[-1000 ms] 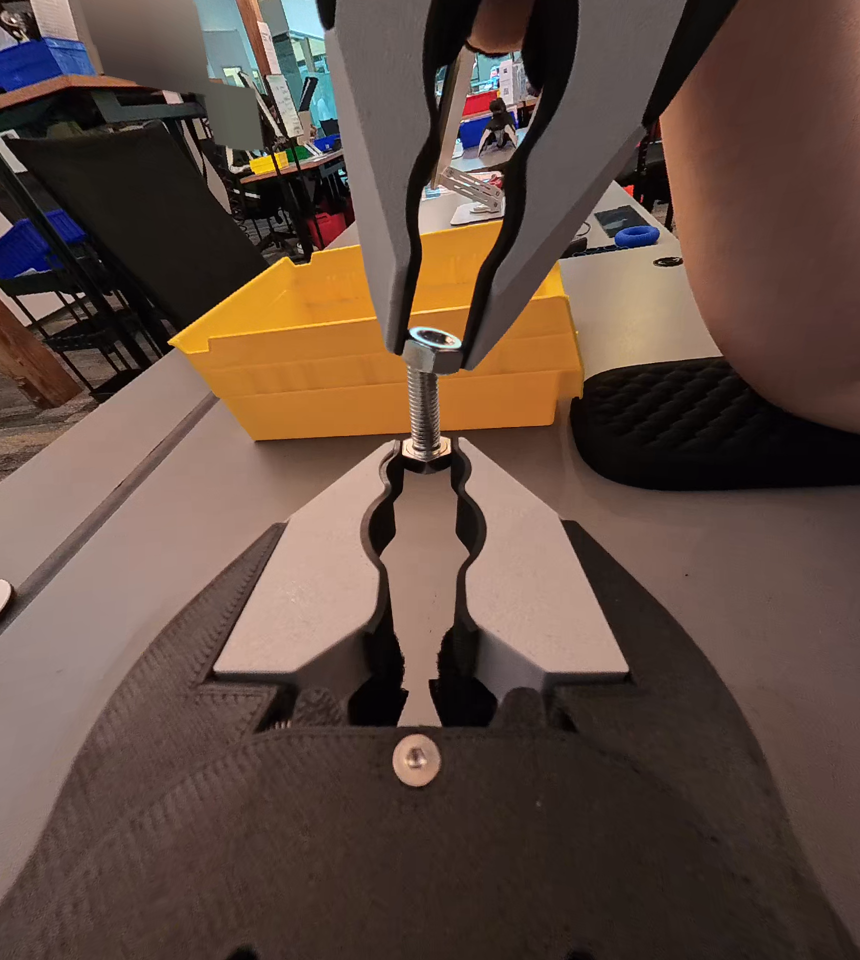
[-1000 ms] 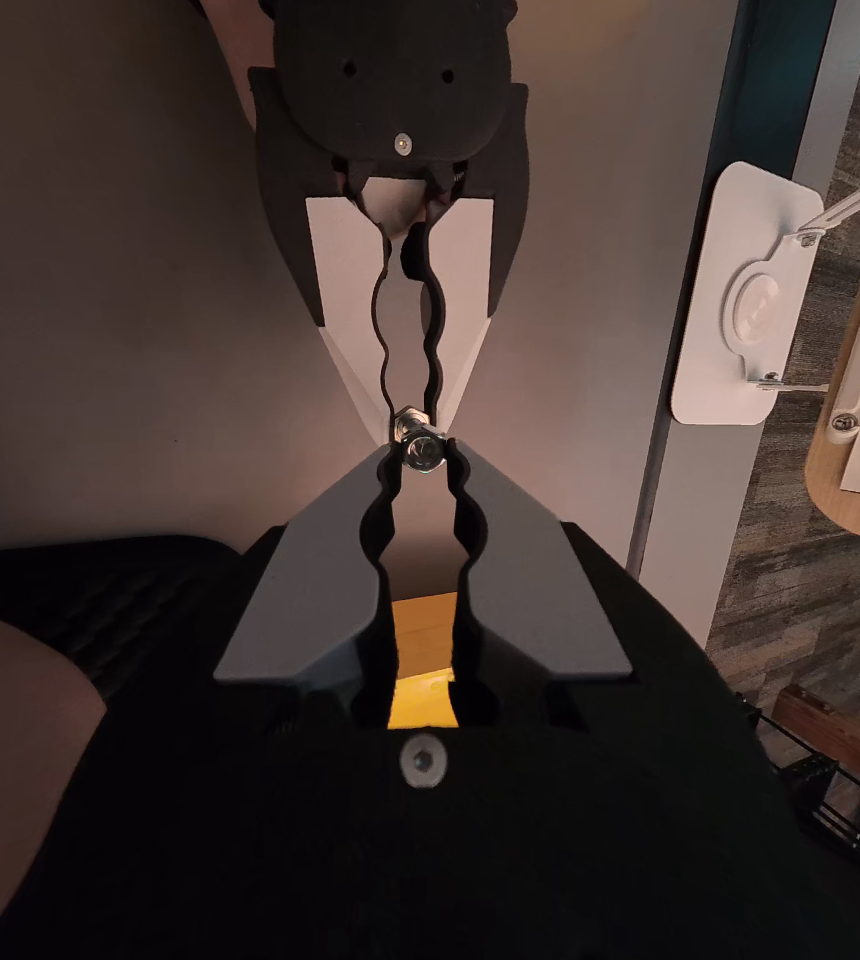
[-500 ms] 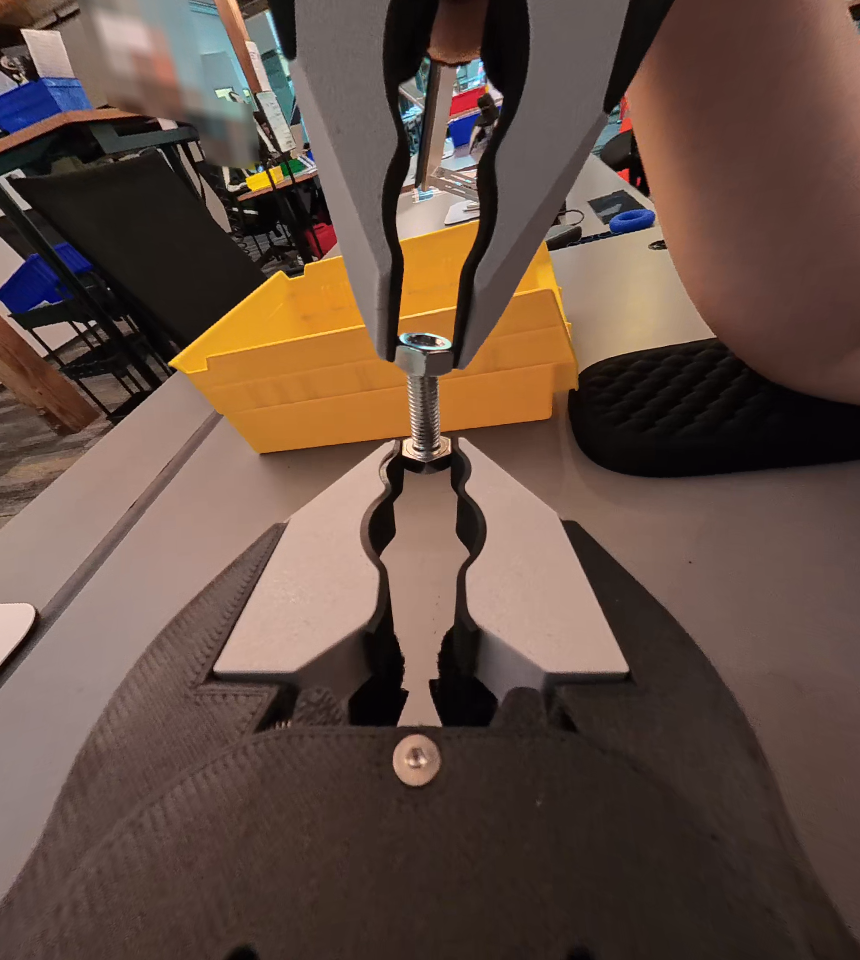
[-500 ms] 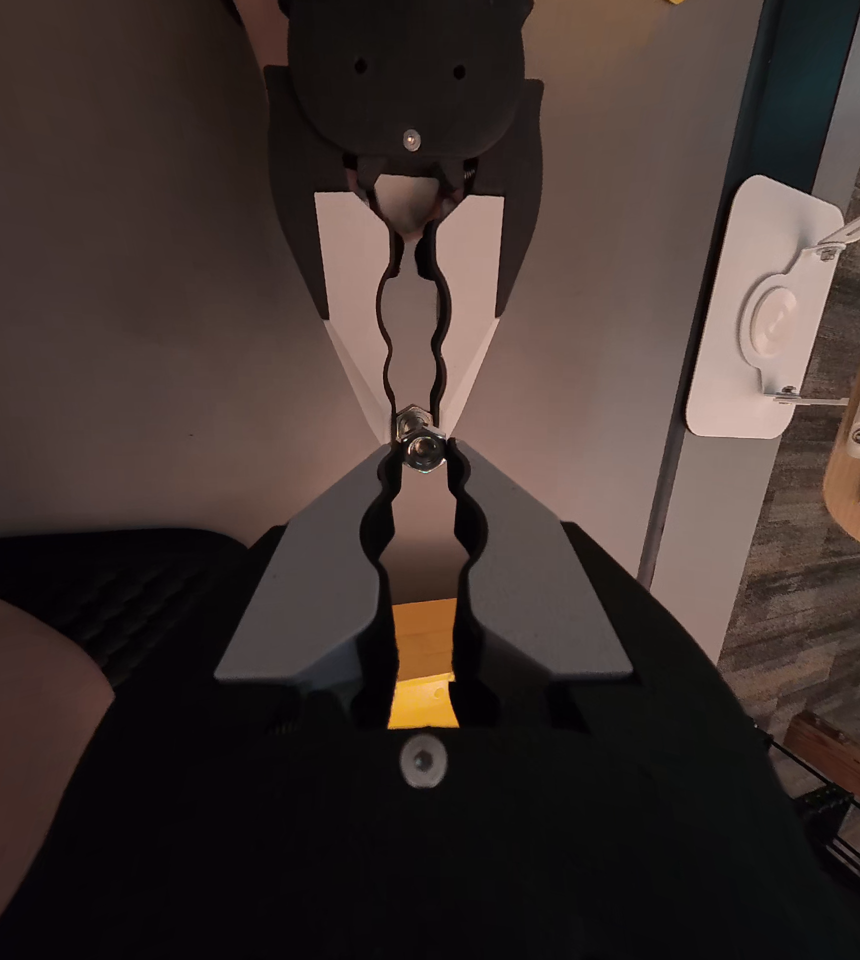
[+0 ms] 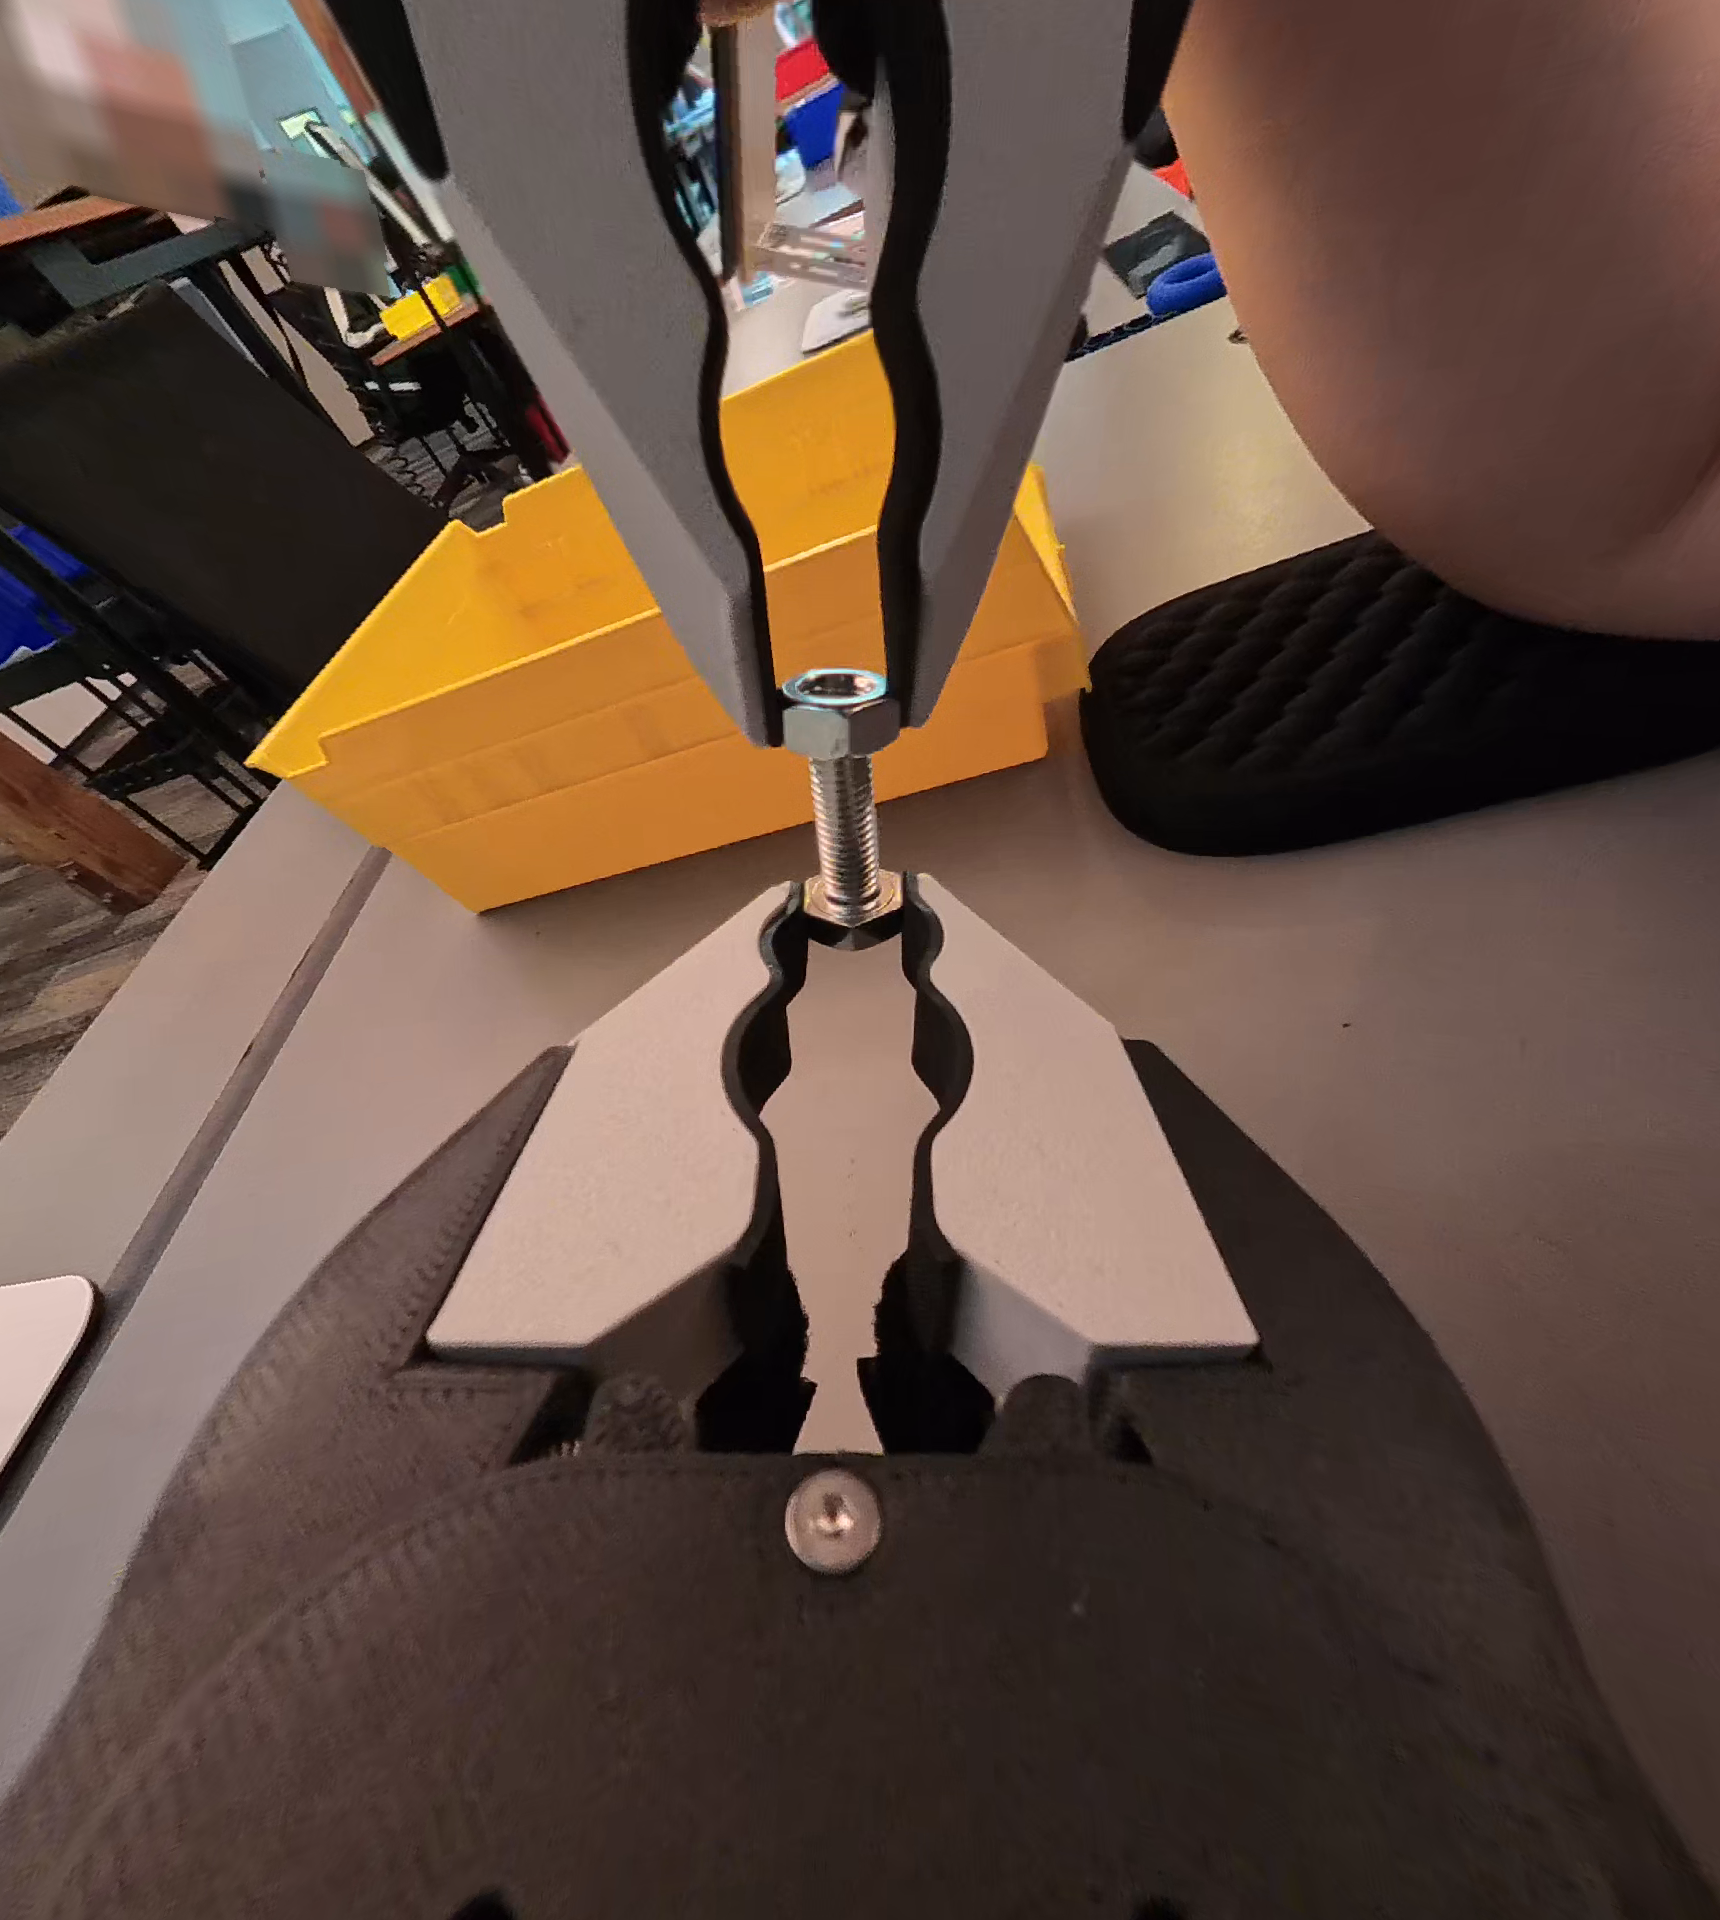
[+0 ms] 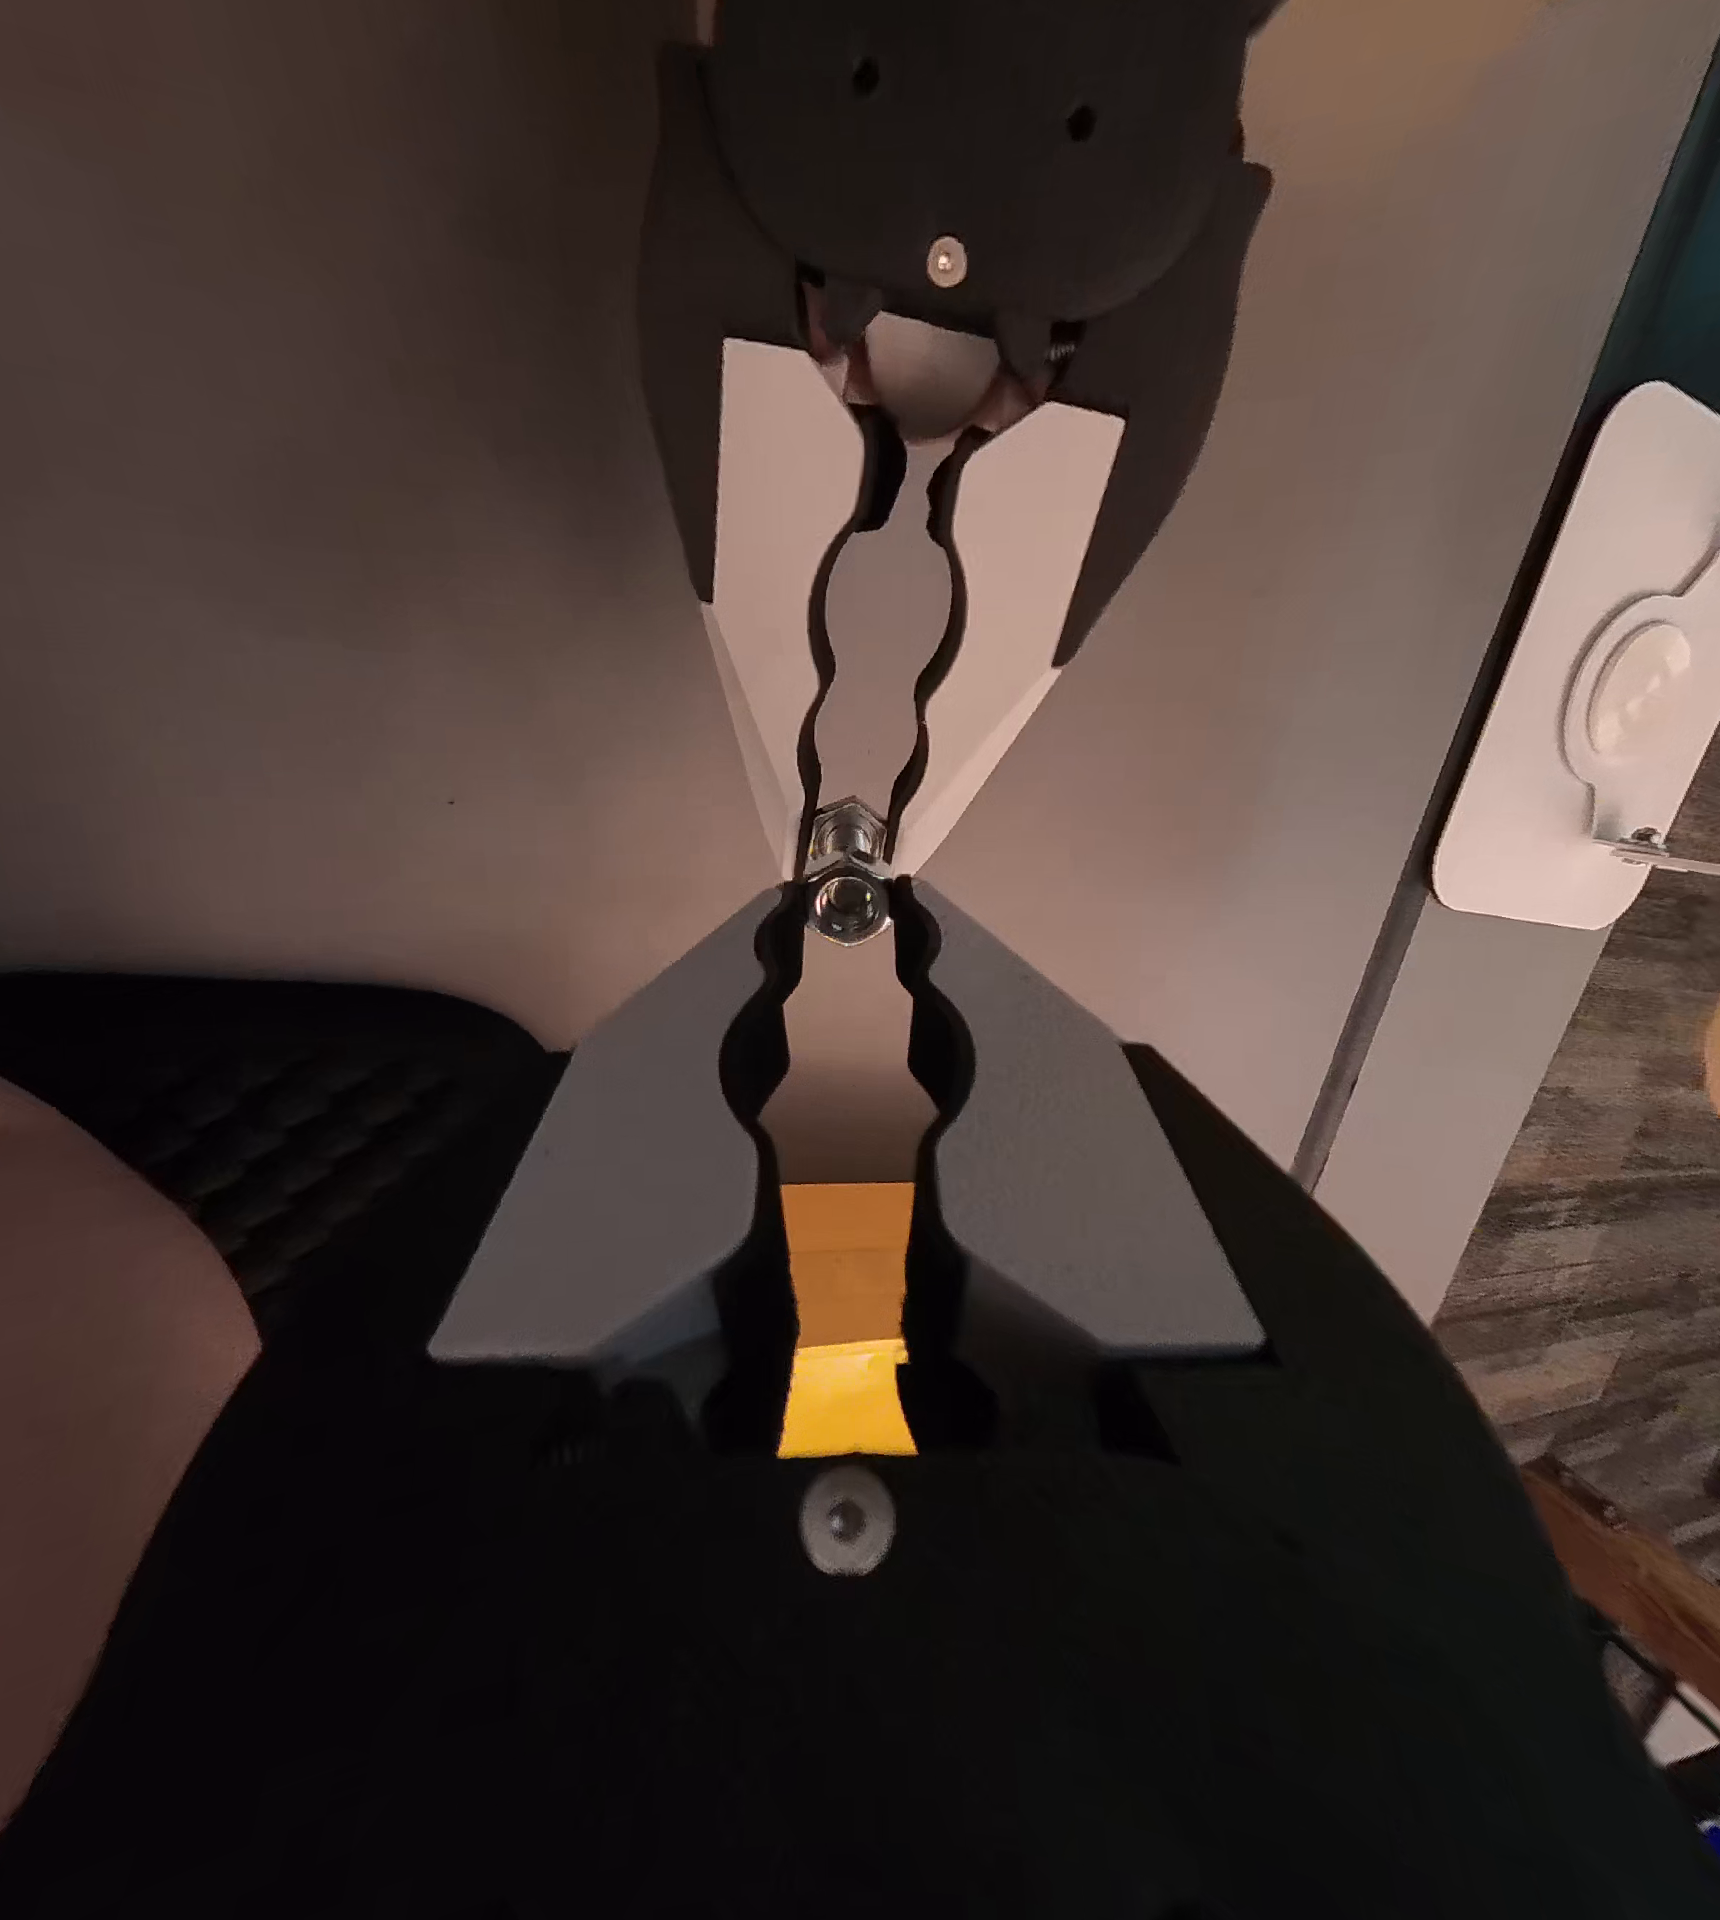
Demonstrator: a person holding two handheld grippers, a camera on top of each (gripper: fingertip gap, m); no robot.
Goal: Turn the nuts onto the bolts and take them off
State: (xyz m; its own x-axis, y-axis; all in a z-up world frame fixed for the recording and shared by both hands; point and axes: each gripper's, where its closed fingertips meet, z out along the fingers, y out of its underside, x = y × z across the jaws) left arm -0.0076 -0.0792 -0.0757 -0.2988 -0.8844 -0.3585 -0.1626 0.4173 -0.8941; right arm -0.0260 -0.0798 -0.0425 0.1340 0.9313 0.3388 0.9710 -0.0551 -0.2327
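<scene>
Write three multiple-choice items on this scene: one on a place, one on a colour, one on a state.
1. Where does the yellow bin stand?
A. on the table, beyond the bolt
B. on the floor
C. on a chair

2. What colour is the pad under the person's arm?
A. blue
B. black
C. white

3. What is the right gripper doing?
A. hanging open
B. shut on the nut
C. lying on the table

Answers:
1 A: the bin's base rests on the grey tabletop behind the upright bolt.
2 B: the quilted pad is black.
3 B: its fingertips pinch the nut's flats at the bolt's upper end.
</scene>
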